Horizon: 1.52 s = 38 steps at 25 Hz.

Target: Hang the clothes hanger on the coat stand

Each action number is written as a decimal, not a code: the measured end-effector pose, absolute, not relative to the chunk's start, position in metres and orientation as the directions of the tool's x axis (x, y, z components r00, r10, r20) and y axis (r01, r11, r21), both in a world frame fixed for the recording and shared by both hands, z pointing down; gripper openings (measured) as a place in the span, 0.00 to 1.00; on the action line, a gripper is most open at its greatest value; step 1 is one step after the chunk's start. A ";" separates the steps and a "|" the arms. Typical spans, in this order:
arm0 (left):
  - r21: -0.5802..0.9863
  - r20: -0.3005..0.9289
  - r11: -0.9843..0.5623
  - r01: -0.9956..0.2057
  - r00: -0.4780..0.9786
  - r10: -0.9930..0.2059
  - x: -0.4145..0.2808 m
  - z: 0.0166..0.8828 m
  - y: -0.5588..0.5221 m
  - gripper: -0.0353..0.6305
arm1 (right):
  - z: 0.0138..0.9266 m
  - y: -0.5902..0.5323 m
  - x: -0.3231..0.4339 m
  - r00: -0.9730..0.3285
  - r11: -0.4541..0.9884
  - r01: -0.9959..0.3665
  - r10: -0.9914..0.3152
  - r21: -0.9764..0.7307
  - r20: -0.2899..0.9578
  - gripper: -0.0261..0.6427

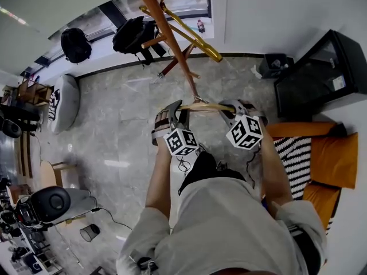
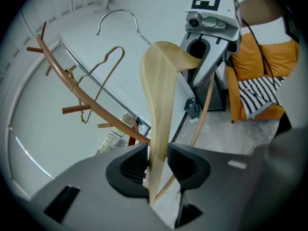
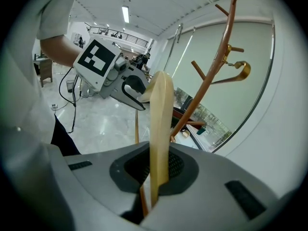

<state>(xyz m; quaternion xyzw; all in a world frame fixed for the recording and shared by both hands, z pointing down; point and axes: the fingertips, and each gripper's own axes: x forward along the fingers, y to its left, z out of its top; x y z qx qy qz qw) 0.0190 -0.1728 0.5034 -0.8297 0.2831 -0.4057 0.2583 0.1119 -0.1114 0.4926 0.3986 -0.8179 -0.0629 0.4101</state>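
Note:
A pale wooden clothes hanger (image 1: 206, 106) with a silver wire hook (image 2: 115, 18) is carried level between my two grippers, close in front of the brown wooden coat stand (image 1: 172, 33). In the left gripper view the hook hangs in the air, apart from the stand's pegs (image 2: 77, 109). My left gripper (image 1: 172, 109) is open, and one hanger arm (image 2: 161, 109) lies loosely between its jaws. My right gripper (image 1: 232, 109) is shut on the other arm (image 3: 161, 124). A gold metal hanger (image 1: 189, 33) hangs on an upper peg of the stand.
Two black backpacks (image 1: 135, 33) sit on the window ledge behind the stand. A black cabinet (image 1: 321, 73) and an orange sofa with a striped cushion (image 1: 321, 153) are at the right. A white beanbag (image 1: 63, 102) and a small bin (image 1: 89, 232) lie at the left.

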 end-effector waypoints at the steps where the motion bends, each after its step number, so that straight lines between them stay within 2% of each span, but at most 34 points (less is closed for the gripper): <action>1: -0.659 0.536 -0.710 -0.249 0.508 -0.674 0.018 0.506 -0.174 0.22 | 0.494 -0.113 0.112 -0.344 0.678 -0.596 -0.700 0.431 0.626 0.05; 5: -0.644 0.584 -0.738 -0.203 0.492 -0.645 0.018 0.518 -0.176 0.20 | 0.500 -0.121 0.113 -0.330 0.687 -0.575 -0.692 0.445 0.642 0.05; 11: -0.548 0.668 -0.800 -0.244 0.448 -0.595 0.011 0.539 -0.176 0.19 | 0.510 -0.139 0.118 -0.229 0.626 -0.536 -0.753 0.566 0.617 0.05; 12: -0.537 0.679 -0.806 -0.250 0.439 -0.589 0.010 0.542 -0.176 0.19 | 0.513 -0.142 0.119 -0.203 0.609 -0.521 -0.769 0.599 0.606 0.07; 15: -0.505 0.707 -0.825 -0.255 0.426 -0.564 0.007 0.555 -0.177 0.19 | 0.520 -0.148 0.123 -0.148 0.580 -0.479 -0.793 0.659 0.591 0.22; 16: -0.491 0.714 -0.832 -0.258 0.428 -0.554 0.007 0.560 -0.177 0.19 | 0.521 -0.149 0.124 -0.140 0.577 -0.473 -0.795 0.666 0.590 0.24; 24: -0.388 0.748 -0.878 -0.280 0.461 -0.477 0.014 0.588 -0.187 0.19 | 0.534 -0.161 0.130 -0.089 0.548 -0.418 -0.818 0.725 0.568 0.24; 29: -0.336 0.765 -0.896 -0.290 0.471 -0.440 0.019 0.602 -0.192 0.19 | 0.541 -0.164 0.134 -0.072 0.540 -0.377 -0.827 0.753 0.557 0.19; 38: -0.340 0.768 -0.876 -0.342 0.436 -0.469 0.029 0.613 -0.192 0.19 | 0.558 -0.175 0.149 -0.111 0.586 -0.374 -0.798 0.719 0.593 0.18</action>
